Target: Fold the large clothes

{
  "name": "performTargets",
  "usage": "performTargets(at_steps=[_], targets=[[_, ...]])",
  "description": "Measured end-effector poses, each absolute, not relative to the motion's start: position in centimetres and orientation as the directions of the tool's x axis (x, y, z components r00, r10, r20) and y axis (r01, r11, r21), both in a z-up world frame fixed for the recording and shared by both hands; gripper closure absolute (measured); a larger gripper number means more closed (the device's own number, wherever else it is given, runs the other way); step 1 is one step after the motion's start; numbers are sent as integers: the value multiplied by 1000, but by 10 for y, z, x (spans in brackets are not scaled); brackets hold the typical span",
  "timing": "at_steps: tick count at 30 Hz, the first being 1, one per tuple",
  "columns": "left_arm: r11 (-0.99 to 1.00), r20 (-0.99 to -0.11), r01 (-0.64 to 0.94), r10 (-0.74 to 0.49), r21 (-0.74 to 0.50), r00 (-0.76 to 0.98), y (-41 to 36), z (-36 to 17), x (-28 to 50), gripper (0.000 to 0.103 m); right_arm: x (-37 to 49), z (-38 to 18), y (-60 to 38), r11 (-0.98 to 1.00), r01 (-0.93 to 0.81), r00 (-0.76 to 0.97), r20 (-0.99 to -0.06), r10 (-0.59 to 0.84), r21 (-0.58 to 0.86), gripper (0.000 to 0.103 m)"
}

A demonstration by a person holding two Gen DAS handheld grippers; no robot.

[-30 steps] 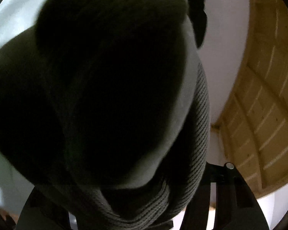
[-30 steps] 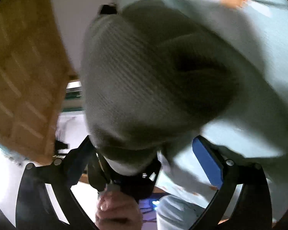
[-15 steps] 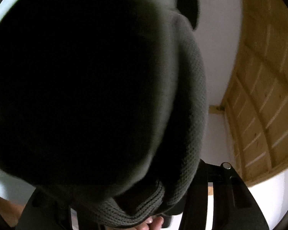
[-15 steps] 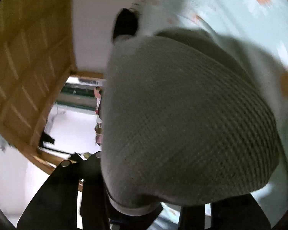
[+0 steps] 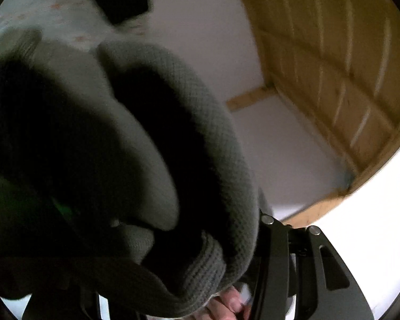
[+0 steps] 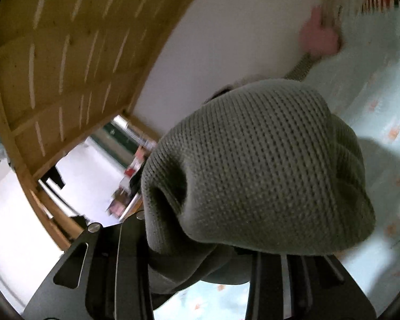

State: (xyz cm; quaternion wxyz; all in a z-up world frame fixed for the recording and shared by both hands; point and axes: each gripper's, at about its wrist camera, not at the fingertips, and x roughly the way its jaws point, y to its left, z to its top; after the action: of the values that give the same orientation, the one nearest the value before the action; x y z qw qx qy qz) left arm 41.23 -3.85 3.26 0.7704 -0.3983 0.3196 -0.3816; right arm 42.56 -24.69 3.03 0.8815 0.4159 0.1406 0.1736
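A grey knitted sweater [image 6: 256,165] fills the middle of the right wrist view, bunched over the right gripper [image 6: 200,261], whose fingers are clamped on the cloth. In the left wrist view the sweater [image 5: 205,138] drapes over the left gripper [image 5: 189,288] across the lower left (finger positions there cannot be told), with wooden slats [image 5: 333,61] at upper right and pale flowered bedding [image 6: 373,122] behind.

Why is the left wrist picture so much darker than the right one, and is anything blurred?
Left wrist view: the grey knit garment drapes right over the lens, its folds in deep shadow, and the wooden slats are motion-smeared. Right wrist view: the same garment is evenly lit with sharp knit texture, the floral sheet looks pale and washed out, and the top right corner is blurred.
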Motion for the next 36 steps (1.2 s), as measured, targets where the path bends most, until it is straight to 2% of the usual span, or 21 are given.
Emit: performTargets(at_steps=[3, 8, 12, 15, 18, 21, 24, 26, 27, 28, 29, 31, 32, 33, 35, 36], targets=[[397, -171, 422, -860, -815, 481, -86, 57, 433, 56, 402, 56, -306, 633, -178, 934, -74, 351, 753, 69], [352, -131, 557, -908, -752, 397, -181, 100, 416, 56, 364, 102, -390, 683, -157, 973, -8, 232, 714, 69], [291, -58, 679, -937, -673, 344, -254, 130, 395, 57, 337, 127, -455, 702, -182, 982, 95, 162, 689, 69], [254, -3, 737, -946, -626, 323, -291, 130, 383, 57, 325, 135, -492, 725, -210, 978, 148, 149, 656, 69], [229, 46, 769, -947, -596, 317, -312, 101, 383, 57, 312, 117, -510, 755, -223, 975, 157, 159, 616, 69], [302, -63, 713, -938, -633, 341, -310, 42, 390, 57, 301, 51, -520, 734, -143, 987, 40, 156, 664, 70], [418, -295, 549, -907, -724, 301, -310, -54, 388, 57, 289, -56, -531, 629, 25, 970, -171, 173, 777, 70], [480, -426, 411, -877, -775, 221, -305, -112, 377, 57, 274, -108, -535, 533, 94, 935, -258, 243, 841, 70], [489, -444, 389, -872, -781, 206, -300, -122, 372, 50, 267, -115, -534, 507, 93, 933, -253, 256, 857, 69], [485, -449, 376, -874, -789, 186, -295, -130, 365, 49, 259, -118, -529, 539, 110, 928, -281, 246, 835, 67], [509, -479, 361, -860, -782, 175, -293, -132, 361, 44, 254, -120, -523, 583, 150, 905, -348, 244, 798, 61], [523, -506, 323, -851, -788, 142, -286, -133, 362, 42, 250, -123, -519, 592, 178, 871, -406, 276, 786, 55], [525, -511, 285, -850, -802, 129, -278, -134, 363, 38, 245, -120, -515, 615, 182, 860, -428, 279, 767, 45], [564, -551, 255, -825, -785, 128, -268, -133, 361, 28, 239, -113, -509, 660, 201, 843, -471, 259, 724, 38], [579, -572, 279, -812, -766, 113, -251, -124, 352, 28, 225, -101, -500, 742, 261, 804, -565, 188, 618, 3], [586, -584, 296, -805, -754, 107, -244, -118, 348, 27, 213, -91, -490, 798, 304, 781, -616, 103, 520, 3]])
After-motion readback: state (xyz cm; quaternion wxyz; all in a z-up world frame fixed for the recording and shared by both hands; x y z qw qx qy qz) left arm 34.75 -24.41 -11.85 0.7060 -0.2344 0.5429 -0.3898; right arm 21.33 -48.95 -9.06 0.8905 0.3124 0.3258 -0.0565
